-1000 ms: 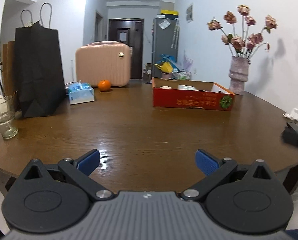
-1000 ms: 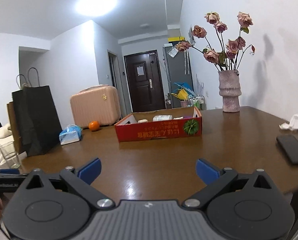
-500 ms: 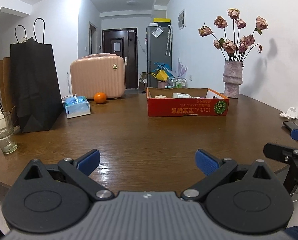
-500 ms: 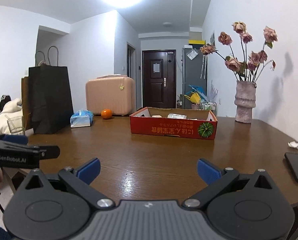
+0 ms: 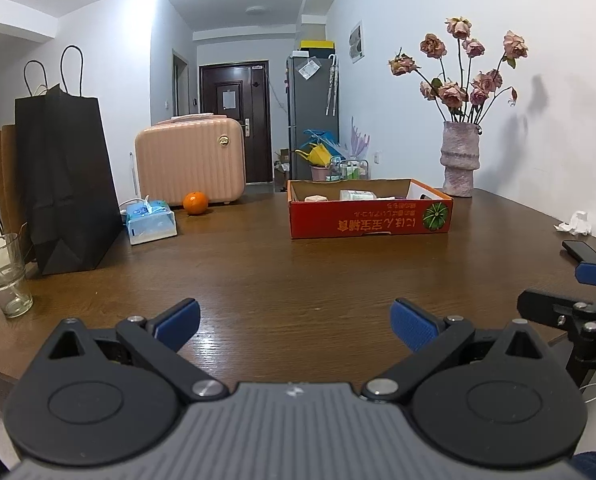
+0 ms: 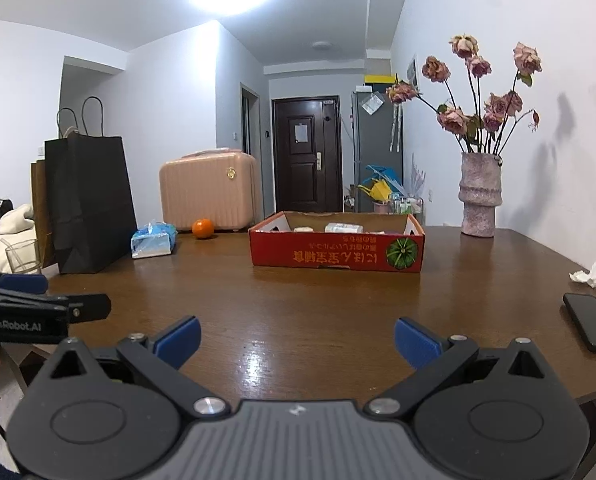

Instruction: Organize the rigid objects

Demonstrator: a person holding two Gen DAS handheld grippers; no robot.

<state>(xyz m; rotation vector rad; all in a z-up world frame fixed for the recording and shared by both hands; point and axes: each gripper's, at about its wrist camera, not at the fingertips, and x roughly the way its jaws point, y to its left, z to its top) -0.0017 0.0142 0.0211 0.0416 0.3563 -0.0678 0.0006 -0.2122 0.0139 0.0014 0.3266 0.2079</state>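
Both views have levelled and steadied over the last second, so the left gripper and right gripper, both wide open and empty, now face the red box with small items inside, well ahead across the table.

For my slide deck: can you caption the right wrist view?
Open right gripper hovers over a wooden table, facing a red cardboard box, with a phone at right.

A shallow red cardboard box with upside-down print sits open on the bench, just left of the vase; small pale packages lie inside it.
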